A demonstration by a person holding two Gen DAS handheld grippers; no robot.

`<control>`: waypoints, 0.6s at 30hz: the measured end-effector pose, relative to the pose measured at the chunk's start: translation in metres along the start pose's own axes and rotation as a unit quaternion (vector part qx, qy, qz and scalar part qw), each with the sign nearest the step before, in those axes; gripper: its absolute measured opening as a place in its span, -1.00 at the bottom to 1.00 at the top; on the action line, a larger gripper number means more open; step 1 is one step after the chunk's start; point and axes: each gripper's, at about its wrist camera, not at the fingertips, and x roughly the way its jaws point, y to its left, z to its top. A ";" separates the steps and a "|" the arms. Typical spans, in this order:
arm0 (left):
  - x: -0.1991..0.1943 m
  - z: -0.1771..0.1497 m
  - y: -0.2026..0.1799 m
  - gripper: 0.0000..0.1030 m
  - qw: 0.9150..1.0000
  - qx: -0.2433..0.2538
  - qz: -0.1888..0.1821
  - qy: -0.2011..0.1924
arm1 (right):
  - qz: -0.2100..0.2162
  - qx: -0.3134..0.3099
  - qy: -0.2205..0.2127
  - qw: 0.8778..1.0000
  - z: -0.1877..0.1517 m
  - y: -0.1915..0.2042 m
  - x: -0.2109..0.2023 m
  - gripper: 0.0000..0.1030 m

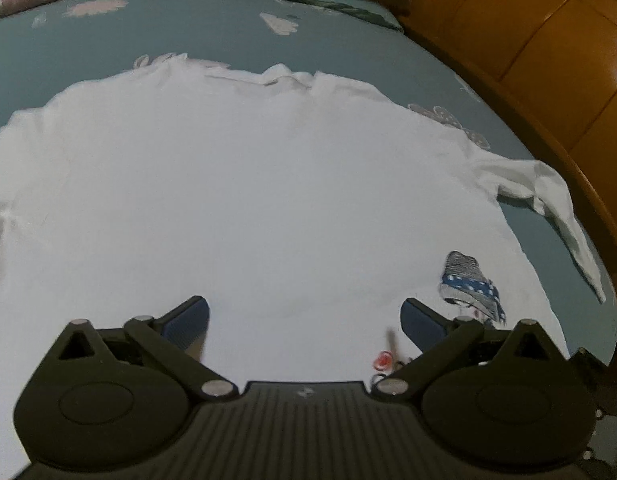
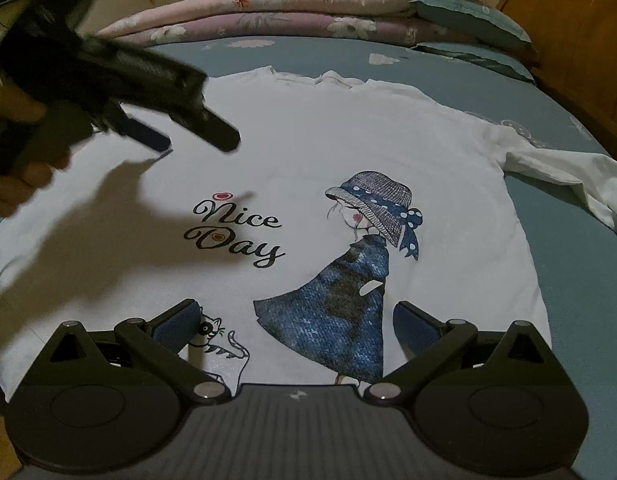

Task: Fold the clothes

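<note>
Left wrist: left gripper [image 1: 304,320] over shirt [image 1: 236,200], jaws spread, nothing between; shirt flat on bed [image 1: 212,40] ahead, sleeve [image 1: 548,196] off right jaw.
Right wrist: right gripper [image 2: 294,322] jaws spread, empty, above shirt hem; skirt print [image 2: 336,312] between jaws, left gripper up-left, blurred.

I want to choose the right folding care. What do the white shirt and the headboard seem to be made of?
White shirt: probably soft cotton-like knit, matte; it lies limp, with small wrinkles at the sleeve and a flat printed picture. Headboard: apparently wood or wood veneer, orange-brown with a glossy finish; it shows panel lines and a light reflection.
</note>
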 end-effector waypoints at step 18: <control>0.003 0.004 -0.001 0.98 1.000 -0.012 0.017 -0.005 | -0.051 0.152 -0.040 0.986 0.014 -0.114 -0.053 1.00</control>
